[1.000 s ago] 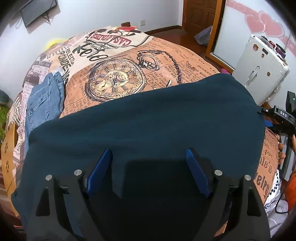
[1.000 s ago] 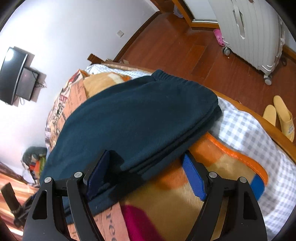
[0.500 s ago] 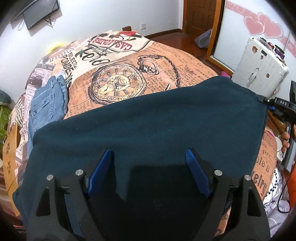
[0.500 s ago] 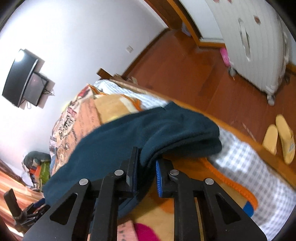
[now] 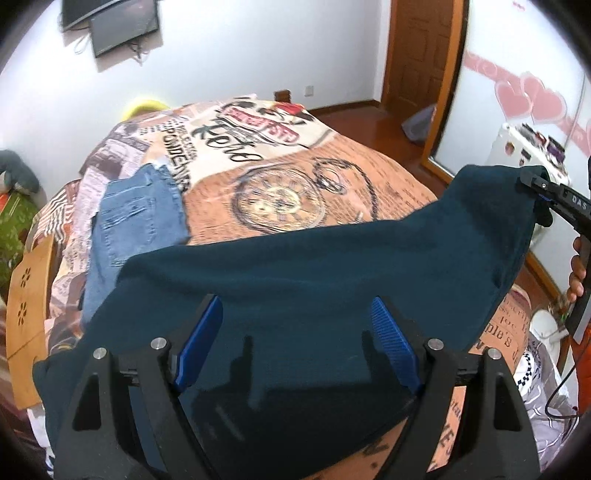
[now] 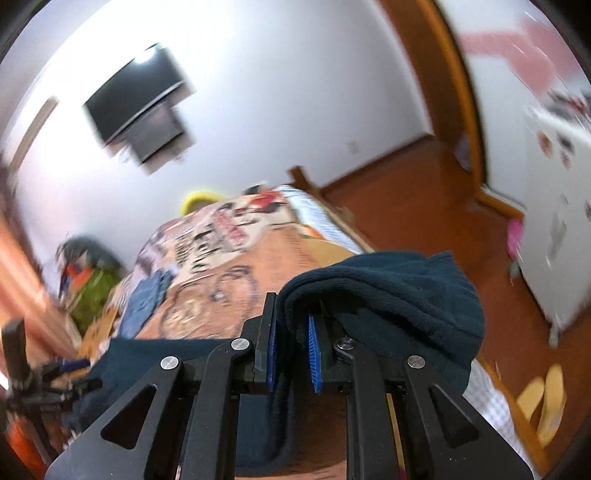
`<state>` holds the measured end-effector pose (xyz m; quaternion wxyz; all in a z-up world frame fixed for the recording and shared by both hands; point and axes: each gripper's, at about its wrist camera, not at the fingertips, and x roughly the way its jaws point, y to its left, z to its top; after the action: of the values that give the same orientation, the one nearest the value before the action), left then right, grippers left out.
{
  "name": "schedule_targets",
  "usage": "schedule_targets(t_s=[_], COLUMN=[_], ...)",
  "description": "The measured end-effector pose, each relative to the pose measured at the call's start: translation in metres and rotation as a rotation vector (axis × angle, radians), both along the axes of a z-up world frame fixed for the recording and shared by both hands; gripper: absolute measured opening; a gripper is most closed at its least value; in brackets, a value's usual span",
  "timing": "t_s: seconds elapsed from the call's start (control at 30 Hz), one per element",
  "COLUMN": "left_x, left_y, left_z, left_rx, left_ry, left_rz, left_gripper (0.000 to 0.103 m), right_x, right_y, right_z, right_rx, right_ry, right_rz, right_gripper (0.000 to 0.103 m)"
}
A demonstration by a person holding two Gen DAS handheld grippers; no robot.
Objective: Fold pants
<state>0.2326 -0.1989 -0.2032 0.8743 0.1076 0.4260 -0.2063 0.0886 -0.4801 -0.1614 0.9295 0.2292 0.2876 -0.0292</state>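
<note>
While right gripper (image 6: 293,343) pinches bunched edge of dark teal pants (image 6: 399,299), jaws nearly closed on fabric, corner raised off bed, cloth drooping toward 4 o'clock. Left gripper (image 5: 295,339) wide apart, blue pads (image 5: 199,339) above pants (image 5: 314,273), gripping nothing. Pants spread across near part of printed bedspread (image 5: 280,192). Folded jeans (image 5: 136,218) at 10 o'clock. Wall TV (image 5: 110,18) at 11 o'clock. Yellow slippers (image 6: 543,398) on floor, 4 o'clock in right view.

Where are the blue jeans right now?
In the left wrist view, the blue jeans lie on the bed's left side, beside the pocket-watch print, just beyond the dark teal pants.
</note>
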Motion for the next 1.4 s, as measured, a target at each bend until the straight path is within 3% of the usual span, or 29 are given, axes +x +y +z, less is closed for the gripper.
schedule_targets(t_s=[0.27, 0.4, 0.53, 0.63, 0.77, 1.07, 1.3, 1.4], left_x=[-0.005, -0.005, -0.006, -0.007, -0.006, 0.002, 0.01, 0.012], left_y=[0.044, 0.058, 0.066, 0.069, 0.069, 0.055, 0.042, 0.039], left_z=[0.006, 0.004, 0.0, -0.003, -0.005, -0.009, -0.011, -0.014], left_rx=[-0.043, -0.07, -0.083, -0.091, -0.098, -0.088, -0.076, -0.063], left_ry=[-0.009, 0.004, 0.015, 0.021, 0.025, 0.032, 0.031, 0.039], left_rz=[0.081, 0.107, 0.113, 0.107, 0.094, 0.063, 0.045, 0.042], left_gripper=[0.083, 0.083, 0.083, 0.083, 0.083, 0.083, 0.083, 0.083], right_x=[0.029, 0.034, 0.036, 0.035, 0.028, -0.003, 0.028, 0.047], right_y=[0.098, 0.147, 0.172, 0.173, 0.158, 0.108, 0.058, 0.049], right_z=[0.005, -0.028, -0.059, -0.066, -0.057, -0.035, -0.047, -0.061], right_rx=[-0.164, -0.189, -0.188, -0.153, -0.077, -0.147, -0.208, -0.234], right_ry=[0.028, 0.129, 0.22, 0.255, 0.289, 0.28, 0.309, 0.348], right_rz=[0.357, 0.541, 0.593, 0.588, 0.568, 0.41, 0.202, 0.167], right_gripper=[0.013, 0.013, 0.017, 0.02, 0.043, 0.044, 0.044, 0.044])
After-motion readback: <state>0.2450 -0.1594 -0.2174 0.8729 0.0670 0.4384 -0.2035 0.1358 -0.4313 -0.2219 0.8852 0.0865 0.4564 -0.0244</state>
